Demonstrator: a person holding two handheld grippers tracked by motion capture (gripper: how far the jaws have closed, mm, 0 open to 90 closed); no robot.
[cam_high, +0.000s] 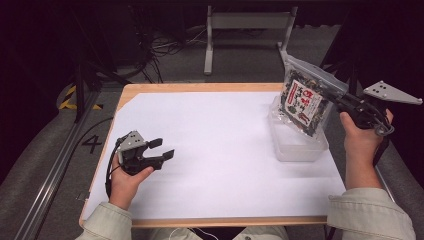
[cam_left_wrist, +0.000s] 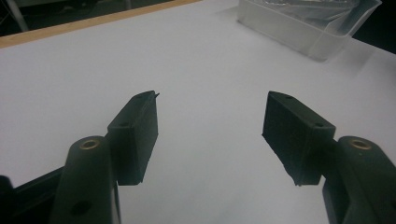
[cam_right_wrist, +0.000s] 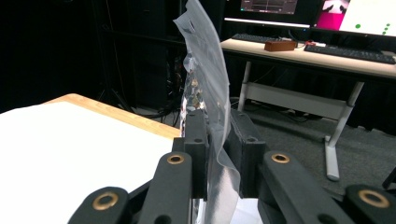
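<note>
Crinkly plastic snack bag, pinched in right claw, above clear tub

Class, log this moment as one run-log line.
right tongs: shut on snack bag, above clear tub | left tongs: open, empty

Floor left of table: a "4" marked on it, readable. Snack bag has a label with red and white print, too small to read. Far monitors unreadable too.
</note>
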